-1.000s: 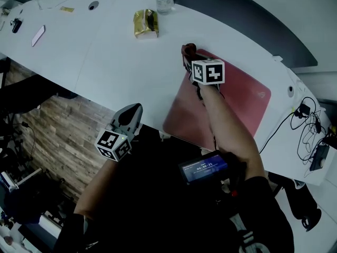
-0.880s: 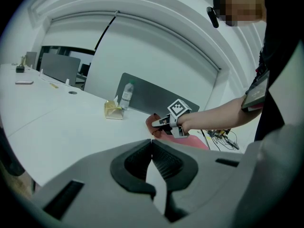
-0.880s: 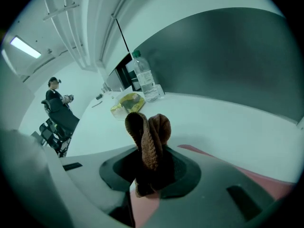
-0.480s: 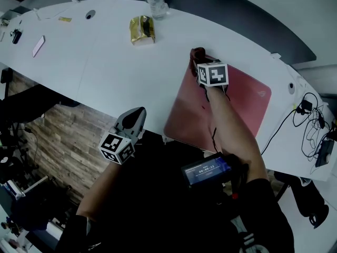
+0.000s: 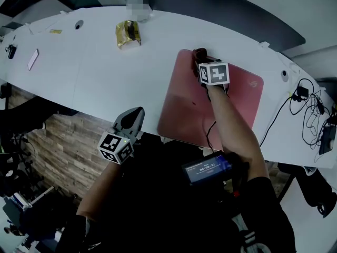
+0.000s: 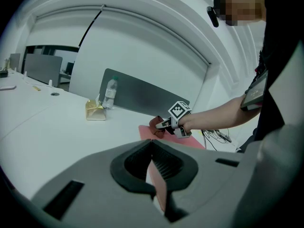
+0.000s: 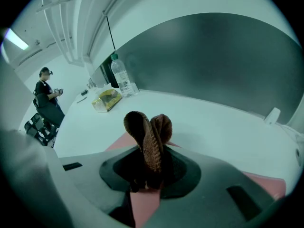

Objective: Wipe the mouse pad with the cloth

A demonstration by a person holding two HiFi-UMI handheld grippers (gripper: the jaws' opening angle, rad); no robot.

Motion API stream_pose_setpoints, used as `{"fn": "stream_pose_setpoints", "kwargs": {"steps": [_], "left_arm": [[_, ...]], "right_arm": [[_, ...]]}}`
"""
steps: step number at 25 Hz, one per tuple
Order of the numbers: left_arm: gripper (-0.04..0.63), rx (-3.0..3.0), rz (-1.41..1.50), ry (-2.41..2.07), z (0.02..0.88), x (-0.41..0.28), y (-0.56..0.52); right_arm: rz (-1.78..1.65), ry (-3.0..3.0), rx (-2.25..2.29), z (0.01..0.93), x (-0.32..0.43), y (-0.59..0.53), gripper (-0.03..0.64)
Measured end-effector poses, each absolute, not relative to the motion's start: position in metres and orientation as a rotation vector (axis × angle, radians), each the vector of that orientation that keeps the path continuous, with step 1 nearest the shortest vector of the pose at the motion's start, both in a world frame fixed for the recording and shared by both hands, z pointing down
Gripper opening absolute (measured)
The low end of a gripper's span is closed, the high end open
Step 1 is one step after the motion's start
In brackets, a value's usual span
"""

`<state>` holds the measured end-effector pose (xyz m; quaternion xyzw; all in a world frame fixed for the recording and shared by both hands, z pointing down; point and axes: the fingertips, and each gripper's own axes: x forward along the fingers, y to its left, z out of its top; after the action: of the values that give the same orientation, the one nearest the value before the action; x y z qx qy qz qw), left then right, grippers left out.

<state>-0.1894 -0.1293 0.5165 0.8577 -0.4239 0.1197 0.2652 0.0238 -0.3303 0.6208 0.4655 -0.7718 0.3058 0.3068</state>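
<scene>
Right arm outstretched, the right hand-held gripper (image 5: pixel 201 62) clamps a bunched brown cloth (image 5: pixel 199 53) on the red rectangular mouse pad (image 5: pixel 184 109). The left hand-held gripper (image 5: pixel 136 114) is closed and empty.

No legible text; screen (image 5: pixel 205 168) digits too blurred.

Brown ribbed cloth (image 7: pixel 149 137) against a plain pinkish-red mouse pad (image 5: pixel 184 109). White table (image 5: pixel 105 67), shiny gold packet (image 5: pixel 128 33), green-capped clear bottle (image 7: pixel 122 80), brown wood-plank floor (image 5: pixel 63 128).
</scene>
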Motion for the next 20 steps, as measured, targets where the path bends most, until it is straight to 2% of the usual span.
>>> {"fn": "stream_pose_setpoints", "kwargs": {"steps": [20], "left_arm": [[0.008,2.413,0.343,-0.993,0.513,-0.103,-0.127]], "right_arm": [[0.837,-1.921,1.398,0.621,0.16,-0.293,0.118]]}}
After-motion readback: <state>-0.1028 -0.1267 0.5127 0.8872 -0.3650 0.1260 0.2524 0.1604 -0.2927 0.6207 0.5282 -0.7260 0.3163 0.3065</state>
